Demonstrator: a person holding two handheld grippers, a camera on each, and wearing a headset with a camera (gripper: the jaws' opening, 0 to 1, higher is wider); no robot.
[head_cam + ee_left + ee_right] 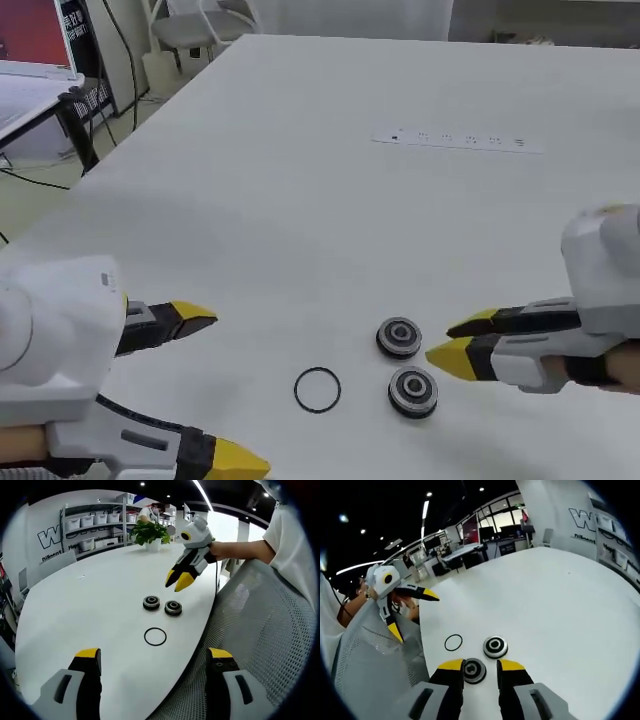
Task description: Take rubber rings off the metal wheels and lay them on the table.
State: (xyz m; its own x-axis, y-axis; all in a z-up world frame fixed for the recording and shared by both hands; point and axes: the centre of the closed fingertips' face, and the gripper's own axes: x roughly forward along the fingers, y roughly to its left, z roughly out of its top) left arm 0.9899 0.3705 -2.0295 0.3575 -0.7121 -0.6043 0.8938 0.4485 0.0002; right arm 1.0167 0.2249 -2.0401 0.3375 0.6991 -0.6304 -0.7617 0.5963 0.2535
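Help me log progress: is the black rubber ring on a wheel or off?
Off: the rubber ring lies flat on the table, apart from both metal wheels.

On the wall (47,537), upper left of the left gripper view, stands a large "W" above smaller "Diligent".

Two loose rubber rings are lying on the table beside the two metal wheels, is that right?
Not quite: only one loose rubber ring lies on the table beside the two metal wheels, the far wheel and the near wheel. The head view shows it.
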